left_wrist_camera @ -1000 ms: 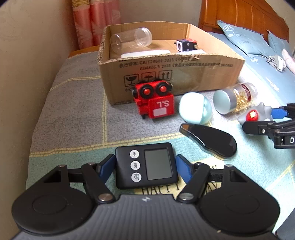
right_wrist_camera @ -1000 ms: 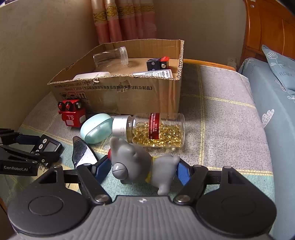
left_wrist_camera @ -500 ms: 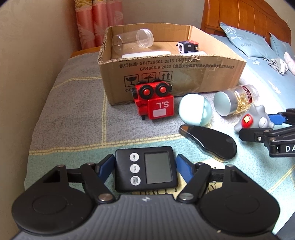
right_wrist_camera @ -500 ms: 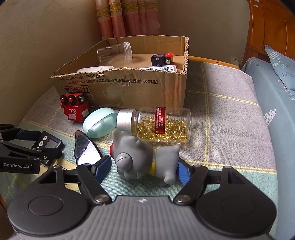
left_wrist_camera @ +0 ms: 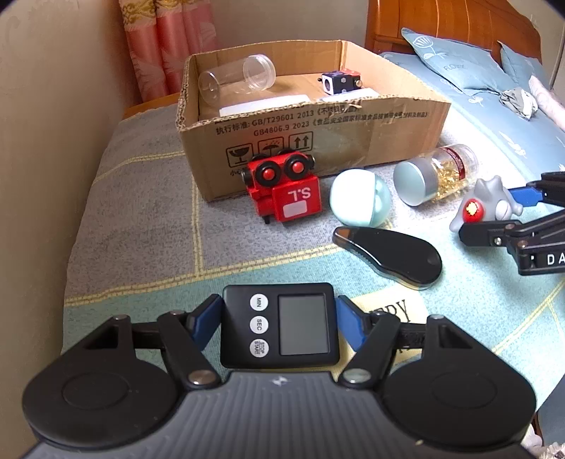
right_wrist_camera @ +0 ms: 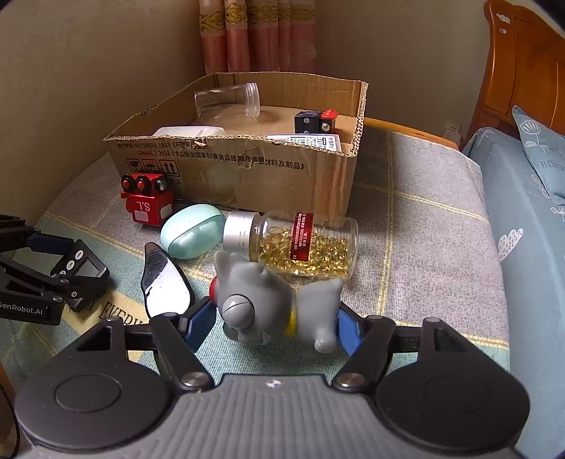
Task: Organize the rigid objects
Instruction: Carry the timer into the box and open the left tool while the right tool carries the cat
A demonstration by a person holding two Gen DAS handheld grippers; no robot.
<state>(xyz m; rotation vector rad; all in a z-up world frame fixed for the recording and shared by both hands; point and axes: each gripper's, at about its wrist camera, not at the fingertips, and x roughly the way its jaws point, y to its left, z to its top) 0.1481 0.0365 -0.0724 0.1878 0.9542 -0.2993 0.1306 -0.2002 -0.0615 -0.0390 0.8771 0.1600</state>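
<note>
My left gripper [left_wrist_camera: 279, 326] has just closed onto the black digital timer [left_wrist_camera: 280, 326], blue pads on both its sides. My right gripper [right_wrist_camera: 277, 326] has closed around the grey toy figure [right_wrist_camera: 272, 307] on the bed [right_wrist_camera: 423, 247], near the cardboard box [right_wrist_camera: 247, 169].

Pink curtain [left_wrist_camera: 166, 42], wooden headboard [left_wrist_camera: 441, 21], perhaps pillows [left_wrist_camera: 455, 67].

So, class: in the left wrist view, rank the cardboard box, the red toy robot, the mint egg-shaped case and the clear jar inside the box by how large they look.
1. cardboard box, by far the largest.
2. red toy robot.
3. and 4. mint egg-shaped case and clear jar: they look alike, and the jar lies farther from the camera, so I will not rank them.
</note>
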